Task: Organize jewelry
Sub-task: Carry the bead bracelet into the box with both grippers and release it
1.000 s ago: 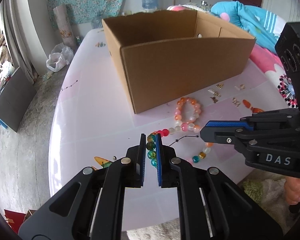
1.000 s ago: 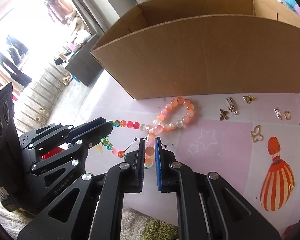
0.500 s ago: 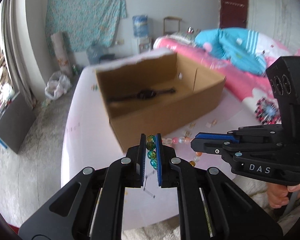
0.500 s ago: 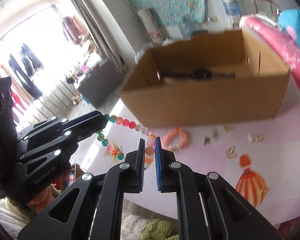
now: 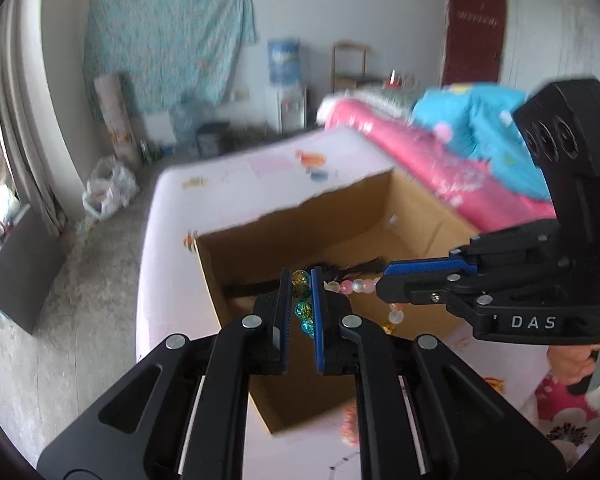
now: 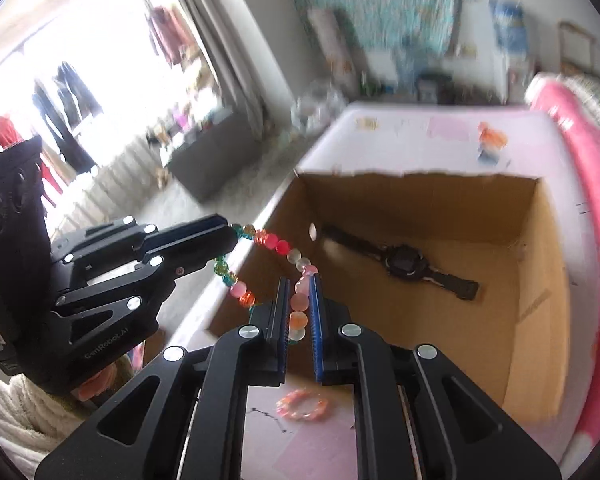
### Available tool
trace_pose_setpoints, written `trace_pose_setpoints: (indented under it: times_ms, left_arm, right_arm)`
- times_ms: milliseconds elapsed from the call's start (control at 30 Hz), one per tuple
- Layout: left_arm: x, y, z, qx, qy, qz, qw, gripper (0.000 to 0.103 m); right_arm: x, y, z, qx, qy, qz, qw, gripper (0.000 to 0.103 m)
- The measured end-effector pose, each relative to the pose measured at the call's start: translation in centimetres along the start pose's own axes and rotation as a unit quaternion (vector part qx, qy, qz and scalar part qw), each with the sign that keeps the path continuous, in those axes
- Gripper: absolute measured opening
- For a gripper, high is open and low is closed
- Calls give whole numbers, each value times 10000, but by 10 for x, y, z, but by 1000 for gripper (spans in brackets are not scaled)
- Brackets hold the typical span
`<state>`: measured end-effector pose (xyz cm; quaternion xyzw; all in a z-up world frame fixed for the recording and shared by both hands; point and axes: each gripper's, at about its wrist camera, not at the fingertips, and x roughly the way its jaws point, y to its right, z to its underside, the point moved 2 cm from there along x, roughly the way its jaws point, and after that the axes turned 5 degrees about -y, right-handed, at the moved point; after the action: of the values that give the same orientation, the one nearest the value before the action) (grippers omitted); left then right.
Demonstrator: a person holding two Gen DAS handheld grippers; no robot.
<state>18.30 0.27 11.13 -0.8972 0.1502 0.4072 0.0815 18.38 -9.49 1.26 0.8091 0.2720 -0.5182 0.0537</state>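
Observation:
Both grippers hold one beaded necklace (image 6: pixel 277 245) of pink, orange, red and green beads, stretched between them above the near left corner of an open cardboard box (image 6: pixel 540 280). My left gripper (image 5: pixel 301 280) is shut on its green and yellow beads (image 5: pixel 300 285). My right gripper (image 6: pixel 299 292) is shut on its pink and orange beads (image 6: pixel 298 316); it also shows in the left wrist view (image 5: pixel 384 280). A black wristwatch (image 6: pixel 404 260) lies on the box floor.
An orange beaded bracelet (image 6: pixel 302 403) and a thin black chain (image 6: pixel 268 420) lie on the pink tablecloth (image 6: pixel 324 448) in front of the box. A pink bed with a blue blanket (image 5: pixel 480 144) runs along the right. The floor drops off left of the table.
Both grippers have lifted the necklace off the table and carried it up and forward, from in front of the box to above its near edge. Both stay shut.

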Motion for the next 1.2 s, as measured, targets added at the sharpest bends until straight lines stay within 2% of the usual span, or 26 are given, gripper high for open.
trace_pose_setpoints:
  times_ms: [133,300,367,433,500,567,667,767,833,933,967,1033,1100,1200]
  left_arm:
    - [60,-16,-9,29,-857,58,9963,9]
    - [100,-23,-5,242,-1532,-113,9878,9]
    - [102,-26,-2,246,-1594,-119,9868,10]
    - [100,-27,-2,243,-1588,-134,9869,23]
    - [95,-28,0,223,-1483,-136,9886,29]
    - [87,-28,-1,206,-1370,-164,9902,30]
    - [67,-29,-3,160,-1108,-188,9935,41]
    - [37,-27,-4,206,-701,-280,9969,57]
    - [11,-23,1,256,-391,-302,9984,76]
    - [-29,-16,15,247,83,-214,9994,84]
    - [-39,-16,20,212,206,-203,9994,85]
    - [-59,-13,36,93,404,-173,9990,87]
    - [-74,-11,54,-70,496,-77,9987,89]
    - [-83,-1,86,-228,397,235,9987,90]
  right_arm:
    - [59,18,-21,46,-1022,73,9947,10]
    - [125,35,-25,397,-2284,-49,9728,10]
    - [140,42,-24,677,-2555,-110,9644,11]
    - [150,44,-23,765,-2711,-203,9593,11]
    - [153,47,-22,872,-2752,-282,9570,18]
    - [150,49,-23,923,-2677,-287,9587,25]
    - [131,48,-26,916,-2385,-271,9664,29]
    - [97,45,-31,802,-1891,-102,9786,40]
    - [68,39,-35,694,-1484,39,9865,48]
    - [7,32,-28,475,-729,324,9957,60]
    - [-16,29,-24,417,-440,461,9971,67]
    - [-59,21,-6,318,120,742,9967,75]
    - [-87,18,10,282,482,984,9936,82]
    - [-122,14,46,250,922,1385,9857,92]
